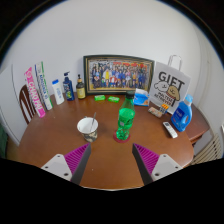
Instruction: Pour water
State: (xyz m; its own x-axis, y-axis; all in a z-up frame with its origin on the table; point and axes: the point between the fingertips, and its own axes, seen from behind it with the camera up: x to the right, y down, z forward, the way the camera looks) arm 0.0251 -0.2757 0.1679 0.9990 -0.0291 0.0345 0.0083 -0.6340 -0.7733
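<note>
A green plastic bottle (125, 122) stands upright on the round wooden table (110, 160), beyond my fingers and slightly right of their midline. A small white-rimmed cup (88, 127) stands to its left, about level with it. My gripper (110, 162) is open and empty, held back from both over the near part of the table. Its left finger (72, 160) and right finger (148, 160) are spread wide, with bare table between them.
At the back stand a framed group photo (118, 75), a white gift bag (169, 85), several small bottles (68, 88) and pink and white packages (36, 92). A blue jug (182, 113) and a blue-white box (141, 97) stand at right. A chair (25, 103) is at left.
</note>
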